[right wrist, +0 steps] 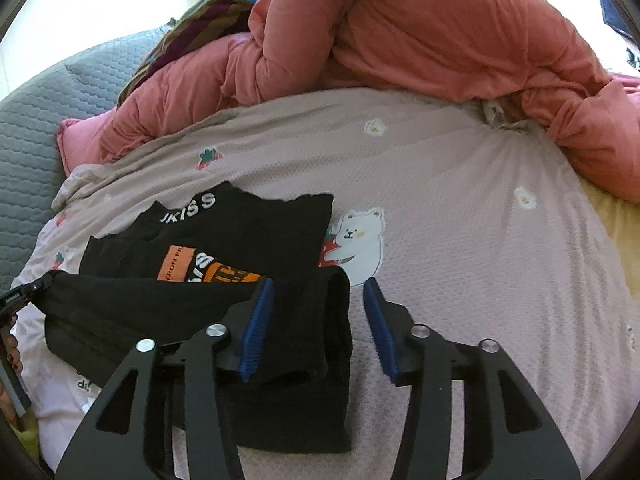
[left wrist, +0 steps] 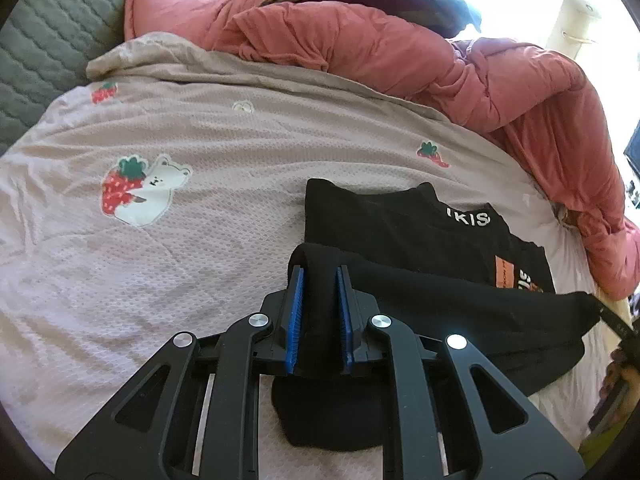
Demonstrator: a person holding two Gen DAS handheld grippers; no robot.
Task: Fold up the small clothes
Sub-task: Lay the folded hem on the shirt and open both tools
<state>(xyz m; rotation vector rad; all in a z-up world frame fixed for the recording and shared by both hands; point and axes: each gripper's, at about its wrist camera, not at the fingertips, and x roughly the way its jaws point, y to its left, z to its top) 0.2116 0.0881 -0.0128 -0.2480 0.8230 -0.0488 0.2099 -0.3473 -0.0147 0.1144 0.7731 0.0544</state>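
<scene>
Folding stage: bottom hem of the shirt is lifted and stretched between both claws, judged ready to carry toward the collar.
Bed (left wrist: 224, 148): pinkish cover with bear and strawberry prints carries the shirt; a red quilt (left wrist: 400, 52) is heaped along its far side.
Shirt (left wrist: 400, 232): black, lying flat near the front edge of the bed, collar lettering at the far end, orange print mid-body; its long axis runs from the claws away toward the quilt.
Raised hem (right wrist: 140, 300): a taut band across the near end, over the print.
Left claw (left wrist: 320, 312): jaws nearly closed, pinching one hem corner.
Right claw (right wrist: 318, 320): jaws well apart; cloth lies against the left pad only, so any grip looks loose.
Key relation: collar lies straight ahead of both claws, about equally near each.
</scene>
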